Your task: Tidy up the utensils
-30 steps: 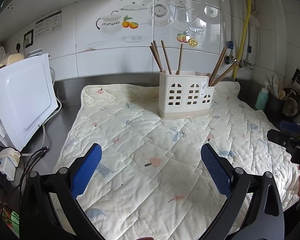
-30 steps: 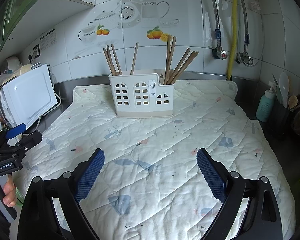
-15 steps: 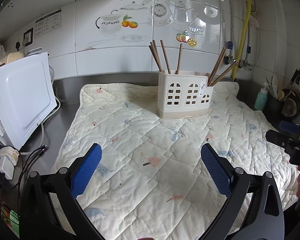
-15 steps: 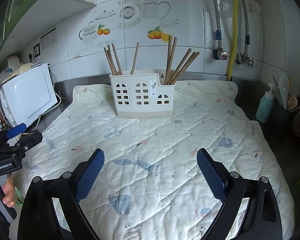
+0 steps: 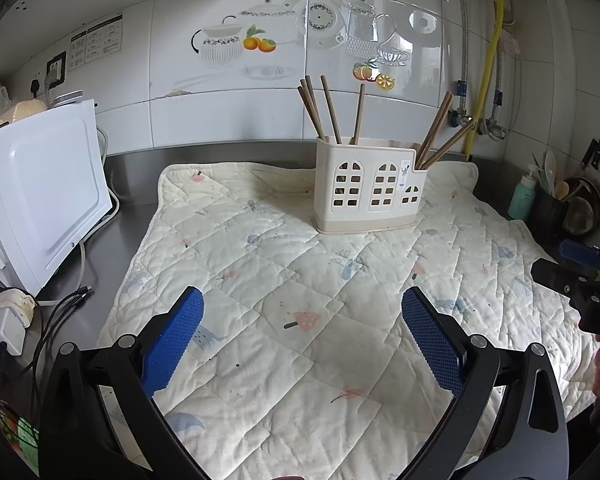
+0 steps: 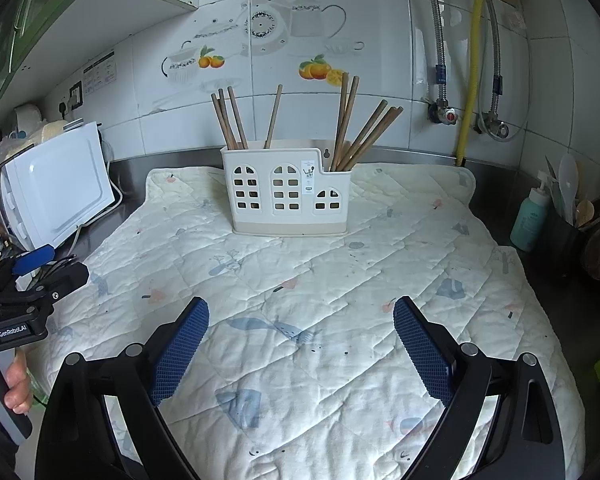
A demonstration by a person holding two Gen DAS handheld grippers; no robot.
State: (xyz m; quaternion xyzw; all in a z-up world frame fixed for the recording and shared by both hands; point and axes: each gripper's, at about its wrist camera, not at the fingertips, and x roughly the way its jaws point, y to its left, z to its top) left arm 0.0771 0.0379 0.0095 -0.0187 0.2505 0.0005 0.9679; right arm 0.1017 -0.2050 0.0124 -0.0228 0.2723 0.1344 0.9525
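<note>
Both the left gripper (image 5: 302, 304) and the right gripper (image 6: 301, 314) hover spread and empty over the quilted mat (image 6: 340, 280), well short of the chopsticks (image 6: 350, 122) standing in the cream holder (image 6: 284, 196), so the sorting looks either finished or unstarted, and any next move calls for reaching forward to the holder.

Open quilted mat (image 6: 300, 280) ahead; only the utensil holder (image 6: 284, 196) blocks the far side.

"GenRobot.AI" on the left gripper (image 6: 32, 268) body

A white boxy appliance (image 5: 44, 196) stands far left on the steel counter (image 5: 136, 184). A teal plastic bottle (image 6: 530, 218) stands far right.
</note>
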